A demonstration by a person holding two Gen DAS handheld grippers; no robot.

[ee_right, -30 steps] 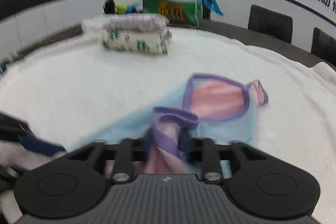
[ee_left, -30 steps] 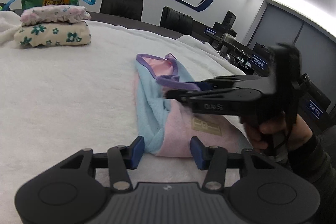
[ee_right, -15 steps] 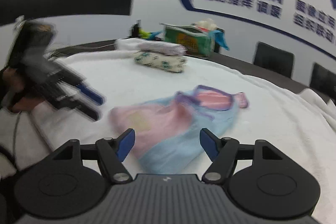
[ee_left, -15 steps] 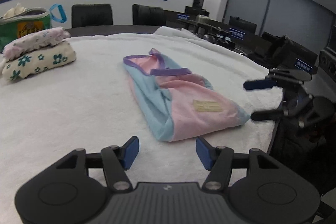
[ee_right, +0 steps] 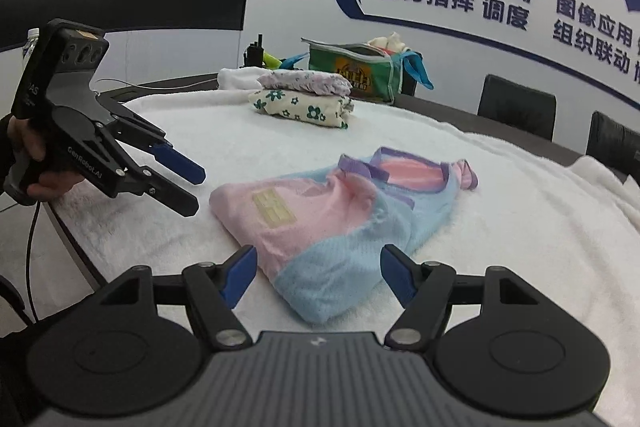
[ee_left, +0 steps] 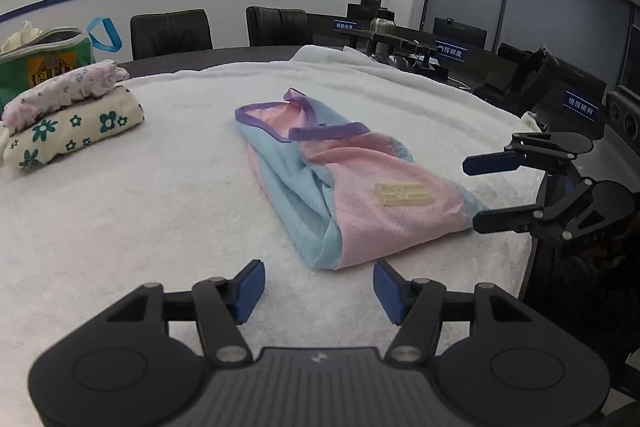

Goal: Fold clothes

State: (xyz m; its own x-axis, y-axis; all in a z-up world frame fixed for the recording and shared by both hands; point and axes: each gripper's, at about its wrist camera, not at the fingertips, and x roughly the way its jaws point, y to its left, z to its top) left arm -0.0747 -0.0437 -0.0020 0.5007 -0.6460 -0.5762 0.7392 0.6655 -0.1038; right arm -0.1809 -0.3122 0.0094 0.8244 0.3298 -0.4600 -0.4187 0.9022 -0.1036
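A pink and light-blue garment (ee_left: 340,187) with purple trim and a pale label lies folded into a long strip on the white towel-covered table (ee_left: 140,219). My left gripper (ee_left: 320,287) stands open just short of the garment's near end, with nothing between its pads. In the right wrist view the same garment (ee_right: 332,223) lies in front of my right gripper (ee_right: 318,275), also open and holding nothing. Each gripper shows in the other's view: the right gripper (ee_left: 480,193) off the strip's right end, the left gripper (ee_right: 192,189) at its left, held by a hand.
Two folded floral garments (ee_left: 72,119) are stacked at the far left, also seen as a stack (ee_right: 304,99) from the right wrist. Behind them stands a green bag (ee_left: 44,63). Black chairs (ee_left: 172,33) line the far side. The table's edge (ee_left: 532,227) runs close to the right gripper.
The right gripper, earlier shut on the purple-trimmed part of the garment, has let go and pulled back to the table's edge. The left gripper widened a little and rolled level.
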